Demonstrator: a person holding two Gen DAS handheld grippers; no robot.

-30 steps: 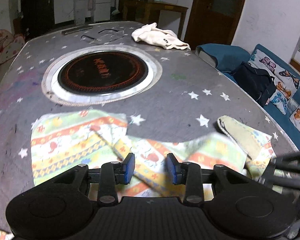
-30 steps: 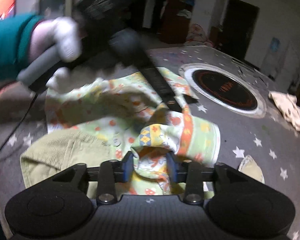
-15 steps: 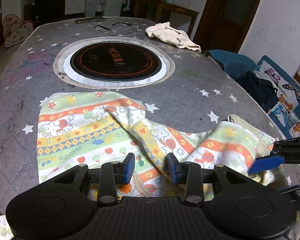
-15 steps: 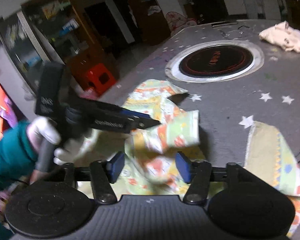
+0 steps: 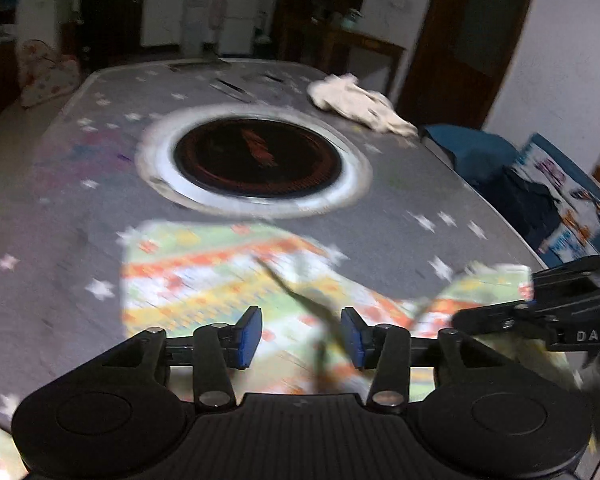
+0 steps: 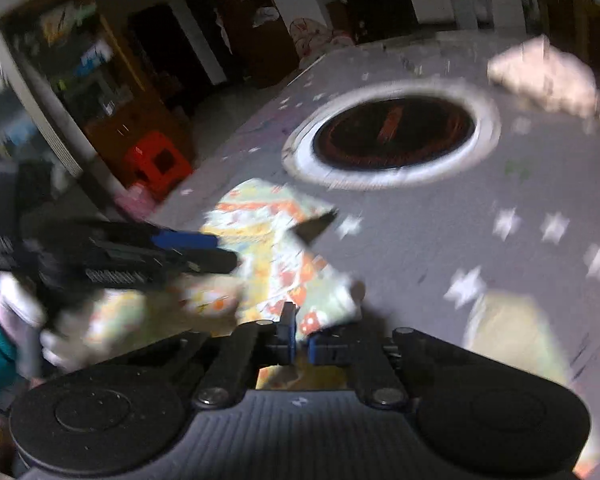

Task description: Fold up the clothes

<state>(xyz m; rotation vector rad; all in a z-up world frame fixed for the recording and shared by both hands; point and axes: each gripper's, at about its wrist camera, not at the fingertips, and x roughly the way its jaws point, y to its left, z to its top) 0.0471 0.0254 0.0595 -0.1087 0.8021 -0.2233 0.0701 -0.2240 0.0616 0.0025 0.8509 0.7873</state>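
Starry table [image 5: 400, 184], garment [image 5: 220, 280] lengthwise across.

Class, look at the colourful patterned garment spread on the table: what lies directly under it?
The patterned garment lies on the grey star-print table cover, visible around its edges. Whatever is beneath its middle is covered and cannot be seen.

Garment [image 5: 220, 280] — pale green with orange and yellow printed bands; table cover [image 5: 60, 184] — grey with white stars; crumpled cloth [image 5: 356, 102] cream; gripper pads [image 5: 249, 336] blue.
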